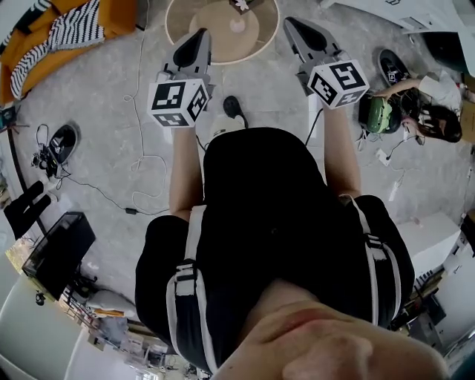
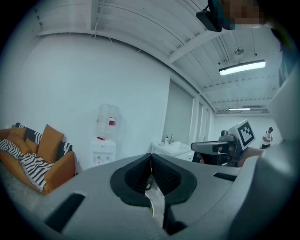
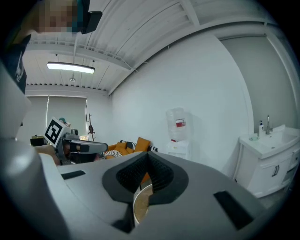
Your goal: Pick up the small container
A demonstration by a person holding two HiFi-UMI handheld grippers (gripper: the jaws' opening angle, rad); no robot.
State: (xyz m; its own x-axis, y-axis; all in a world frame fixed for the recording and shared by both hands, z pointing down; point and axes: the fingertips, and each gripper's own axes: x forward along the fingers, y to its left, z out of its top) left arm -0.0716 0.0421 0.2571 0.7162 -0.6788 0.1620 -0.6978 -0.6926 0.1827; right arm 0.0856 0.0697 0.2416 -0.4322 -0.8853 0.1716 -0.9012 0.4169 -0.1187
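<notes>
In the head view both grippers are held out in front of the person, pointing toward a round wooden table at the top. A small pale pink object sits near the table's middle, too small to make out. My left gripper reaches the table's near left rim, and its ribbed pads meet with nothing between them. My right gripper hangs by the near right rim, also shut and empty. A sliver of the wooden tabletop shows below the right jaws.
An orange sofa with a striped blanket stands at the back left. Shoes, cables and a black device lie on the grey floor. A person sits on the floor at the right. A water dispenser and sink cabinet line the wall.
</notes>
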